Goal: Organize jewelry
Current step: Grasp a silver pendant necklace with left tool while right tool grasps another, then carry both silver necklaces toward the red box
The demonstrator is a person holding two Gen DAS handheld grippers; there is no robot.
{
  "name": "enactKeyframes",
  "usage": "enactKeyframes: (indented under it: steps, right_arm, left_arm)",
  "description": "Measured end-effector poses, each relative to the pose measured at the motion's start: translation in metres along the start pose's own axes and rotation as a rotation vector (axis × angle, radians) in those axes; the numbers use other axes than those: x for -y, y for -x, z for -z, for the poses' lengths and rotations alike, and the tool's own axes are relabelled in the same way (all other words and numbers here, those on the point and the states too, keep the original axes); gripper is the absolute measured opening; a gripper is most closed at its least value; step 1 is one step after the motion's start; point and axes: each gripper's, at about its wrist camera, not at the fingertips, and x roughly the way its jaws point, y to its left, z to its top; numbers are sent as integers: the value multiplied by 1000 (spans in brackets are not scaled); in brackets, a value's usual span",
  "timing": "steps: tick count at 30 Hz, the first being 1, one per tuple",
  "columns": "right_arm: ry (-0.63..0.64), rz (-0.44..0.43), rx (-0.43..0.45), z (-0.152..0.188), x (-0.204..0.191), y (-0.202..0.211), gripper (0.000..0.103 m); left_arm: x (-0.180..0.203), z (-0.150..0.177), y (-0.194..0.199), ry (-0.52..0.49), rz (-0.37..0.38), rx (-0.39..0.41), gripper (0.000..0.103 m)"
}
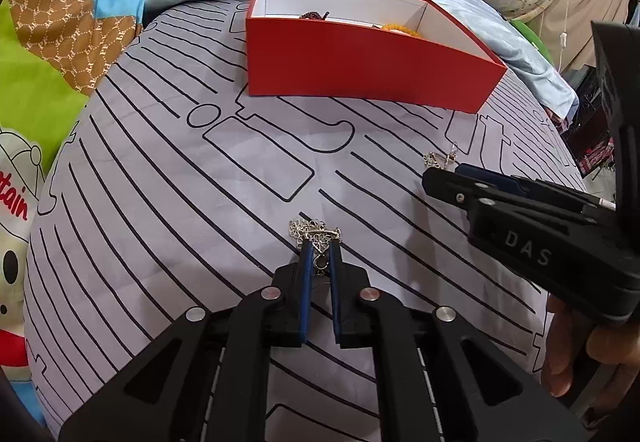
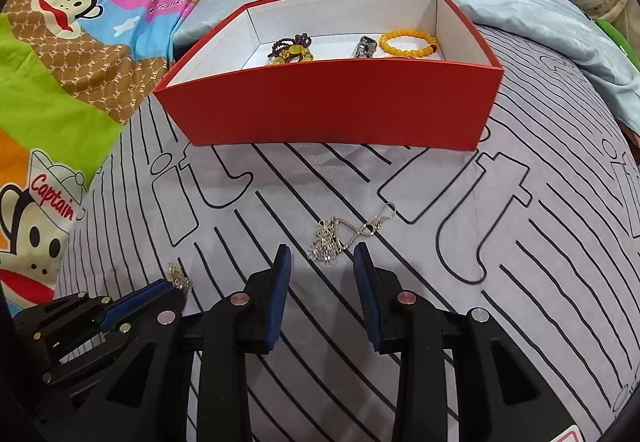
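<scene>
The left gripper [image 1: 320, 248] is clamped on a silver flower charm [image 1: 316, 232], low and centre in the left wrist view, on the striped sheet [image 1: 160, 202]. The right gripper [image 2: 322, 256] stands with jaws apart, nothing between the pads, a silver keychain [image 2: 340, 236] lying just ahead at mid-frame. The red box [image 2: 332, 106] sits across the upper half, beads and a yellow bracelet [image 2: 408, 42] inside. Best play, I'd say: lift the charm straight up so its chain clears the cloth, and carry it over the near wall before letting go.
</scene>
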Motion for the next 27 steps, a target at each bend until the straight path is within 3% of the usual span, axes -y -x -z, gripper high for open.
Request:
enactKeyframes:
  steps: [10, 18, 27]
  right_arm:
    - [29, 32, 26, -8, -3, -7, 28]
    - [55, 62, 39, -6, -1, -6, 14]
    - [42, 51, 29, 7, 4, 2, 14]
  left_arm:
    - [0, -1, -1, -1, 0, 3, 7]
    - [1, -1, -1, 0, 0, 5, 7]
    - [1, -3, -2, 6, 0, 4, 7]
